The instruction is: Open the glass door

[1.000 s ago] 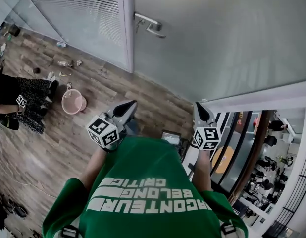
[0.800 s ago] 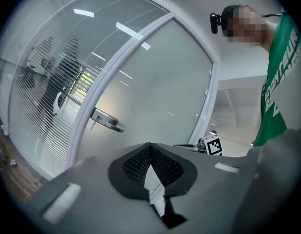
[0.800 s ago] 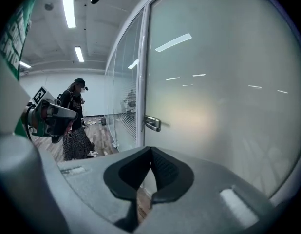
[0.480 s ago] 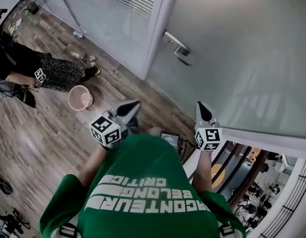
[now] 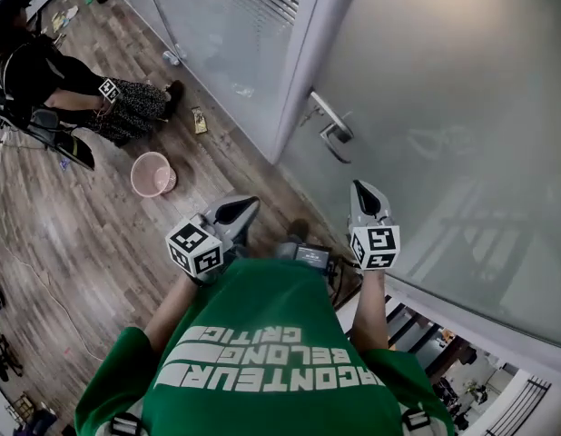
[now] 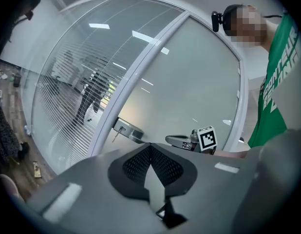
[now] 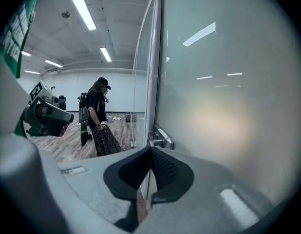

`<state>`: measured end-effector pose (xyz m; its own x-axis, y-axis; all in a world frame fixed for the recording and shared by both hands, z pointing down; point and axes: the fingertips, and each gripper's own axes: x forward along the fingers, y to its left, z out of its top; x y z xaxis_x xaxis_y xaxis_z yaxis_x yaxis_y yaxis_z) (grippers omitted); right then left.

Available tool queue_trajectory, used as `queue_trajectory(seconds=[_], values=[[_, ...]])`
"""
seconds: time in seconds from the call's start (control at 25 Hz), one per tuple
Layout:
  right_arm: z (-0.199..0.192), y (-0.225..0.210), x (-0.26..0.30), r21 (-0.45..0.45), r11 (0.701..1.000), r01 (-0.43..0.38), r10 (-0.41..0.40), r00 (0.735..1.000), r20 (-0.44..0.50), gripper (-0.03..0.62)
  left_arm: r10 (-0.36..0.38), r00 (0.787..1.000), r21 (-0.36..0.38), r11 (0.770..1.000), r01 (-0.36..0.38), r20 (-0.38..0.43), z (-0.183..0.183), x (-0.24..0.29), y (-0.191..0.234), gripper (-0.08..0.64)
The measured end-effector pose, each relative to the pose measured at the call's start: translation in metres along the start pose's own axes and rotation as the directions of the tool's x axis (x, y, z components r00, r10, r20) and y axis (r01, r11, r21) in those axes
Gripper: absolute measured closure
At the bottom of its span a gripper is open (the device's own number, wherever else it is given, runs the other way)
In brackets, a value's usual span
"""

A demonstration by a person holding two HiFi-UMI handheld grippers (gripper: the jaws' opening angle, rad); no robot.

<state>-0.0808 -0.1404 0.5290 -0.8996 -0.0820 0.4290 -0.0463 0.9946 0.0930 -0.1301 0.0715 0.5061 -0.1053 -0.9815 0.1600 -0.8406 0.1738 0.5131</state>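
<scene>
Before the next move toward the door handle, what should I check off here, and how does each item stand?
1. Handle in view and unobstructed: ok.
2. Right gripper pointed at the handle, short of it and not touching: ok.
3. Right jaws apart to take the handle: not ok, they are together.
4. Left gripper empty, jaws together: ok.
5. Door unlocked: cannot tell.
6. Bystander clear of the door: ok, off to the left.

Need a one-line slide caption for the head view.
Left gripper and right gripper, both shut and empty, face the glass door short of its handle.
</scene>
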Motion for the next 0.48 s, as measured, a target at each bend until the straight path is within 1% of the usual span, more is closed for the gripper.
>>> queue_trajectory(seconds=[0.04,0.12,0.24,0.32,0.4,0.48], values=[[0.001,-0.003,0.006,-0.006,1.000,-0.014,0.014,1.000,-0.011,0.597,0.013,1.000,-0.006,1.000,-0.013,0.009,0.001,0.006,-0.002,0.543],[0.001,-0.006,0.021,-0.024,0.999,-0.043,0.042,0.998,-0.046,0.557,0.038,0.999,-0.017,0.999,-0.037,0.023,0.004,0.020,-0.005,0.543],[-0.002,-0.009,0.043,-0.088,0.993,-0.074,0.064,0.992,-0.104,0.554,0.064,0.997,-0.022,0.998,-0.063,0.032,0.007,0.040,-0.010,0.543],[-0.005,-0.009,0.053,-0.126,0.987,-0.097,0.078,0.986,-0.150,0.554,0.073,0.997,-0.011,0.997,-0.073,0.030,0.008,0.053,-0.014,0.543],[-0.013,-0.009,0.062,-0.171,0.978,-0.122,0.085,0.974,-0.211,0.554,0.085,0.996,0.003,0.996,-0.085,0.026,0.010,0.068,-0.014,0.543],[-0.024,-0.012,0.071,-0.253,0.957,-0.142,0.069,0.958,-0.277,0.554,0.098,0.995,0.014,0.995,-0.099,0.016,0.012,0.085,-0.008,0.543]])
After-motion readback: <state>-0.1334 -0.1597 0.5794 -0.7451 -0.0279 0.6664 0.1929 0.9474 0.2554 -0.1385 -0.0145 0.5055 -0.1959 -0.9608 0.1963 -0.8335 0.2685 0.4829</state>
